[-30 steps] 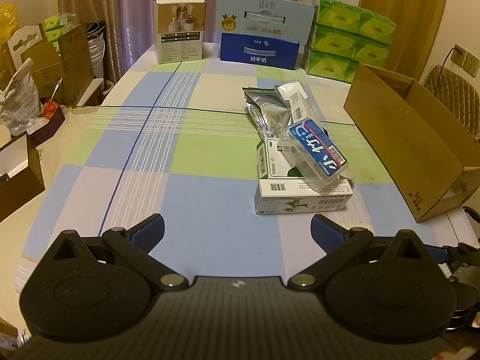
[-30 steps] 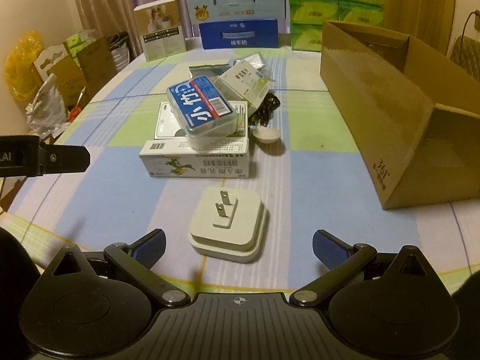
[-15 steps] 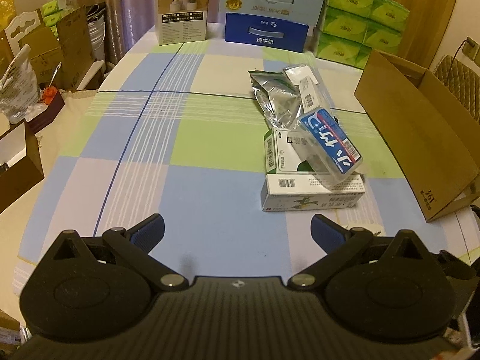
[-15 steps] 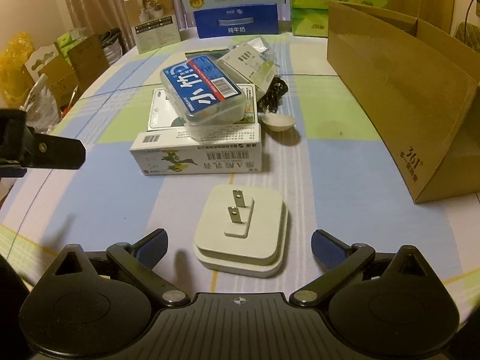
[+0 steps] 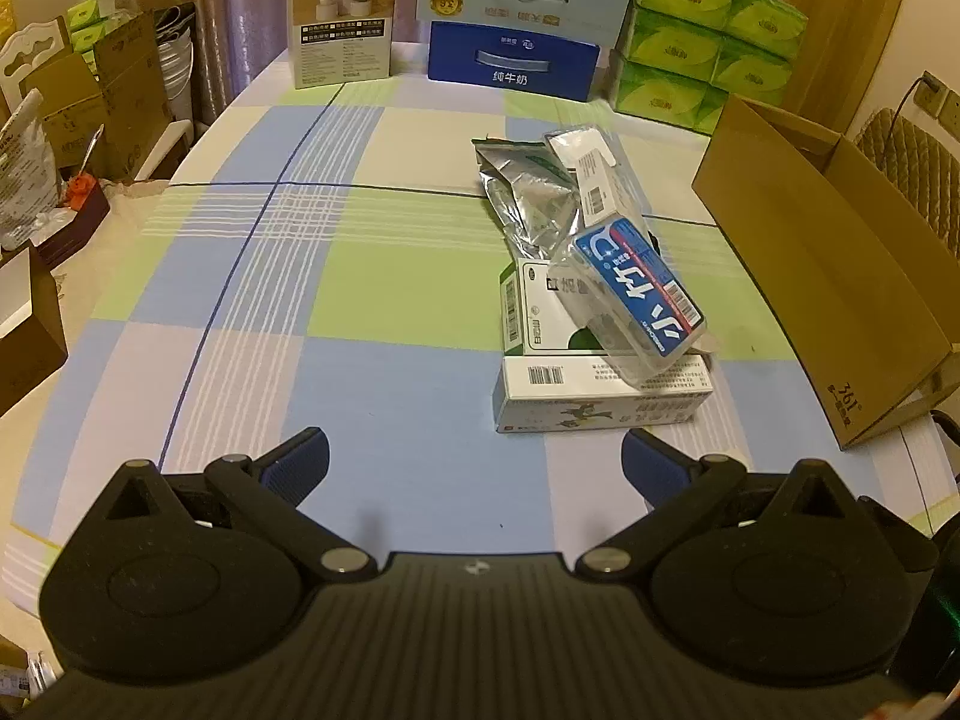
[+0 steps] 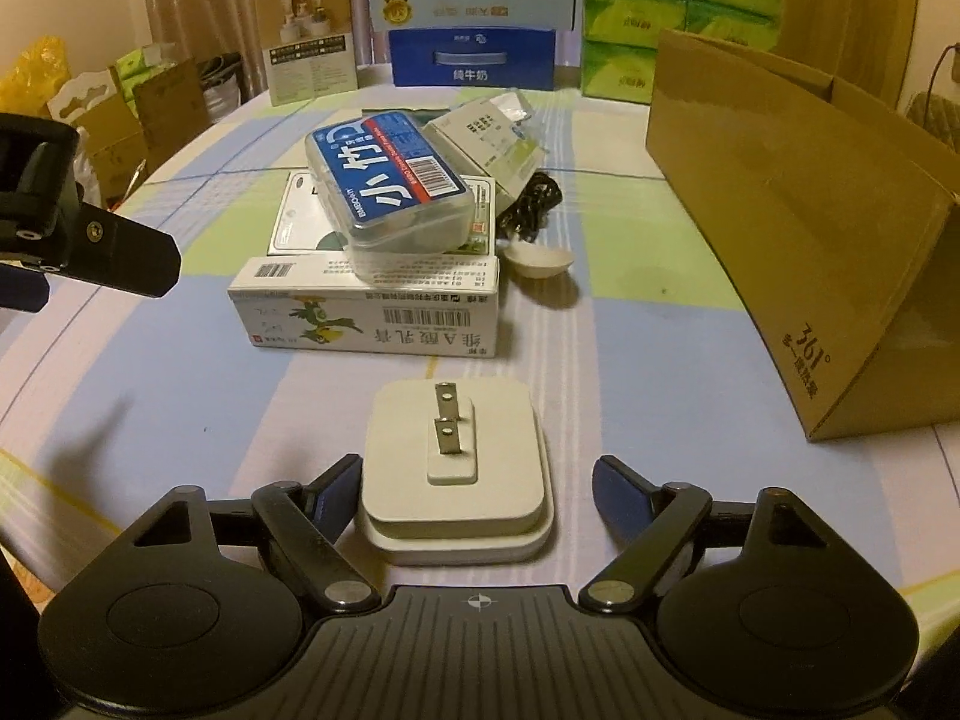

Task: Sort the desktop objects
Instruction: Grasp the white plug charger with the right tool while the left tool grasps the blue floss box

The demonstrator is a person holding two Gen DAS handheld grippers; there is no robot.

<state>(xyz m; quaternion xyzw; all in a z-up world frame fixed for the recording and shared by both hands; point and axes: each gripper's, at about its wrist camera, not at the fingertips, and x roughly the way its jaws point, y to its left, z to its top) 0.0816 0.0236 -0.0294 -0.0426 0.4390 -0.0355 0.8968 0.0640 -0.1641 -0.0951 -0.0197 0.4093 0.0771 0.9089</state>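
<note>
Here the right hand-held gripper (image 6: 477, 489) — fingers spread — straddles the white plug adapter (image 6: 456, 468).

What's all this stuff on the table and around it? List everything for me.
Charger plug: one, white, prongs up, nearest, between the right gripper's fingers.
Long carton: one, white, mid-table.
Clear case: one, blue label, atop the cartons.
Foil pouch: one, silver, behind the pile.
Spoon: one, white, right of the pile.
Cable: one, black, behind the spoon.
Cardboard box: one, brown, right side.
Tissue packs: several, green, far edge.
Milk cartons: two, blue, far edge.
Left gripper: open.
Right gripper: open.
</note>
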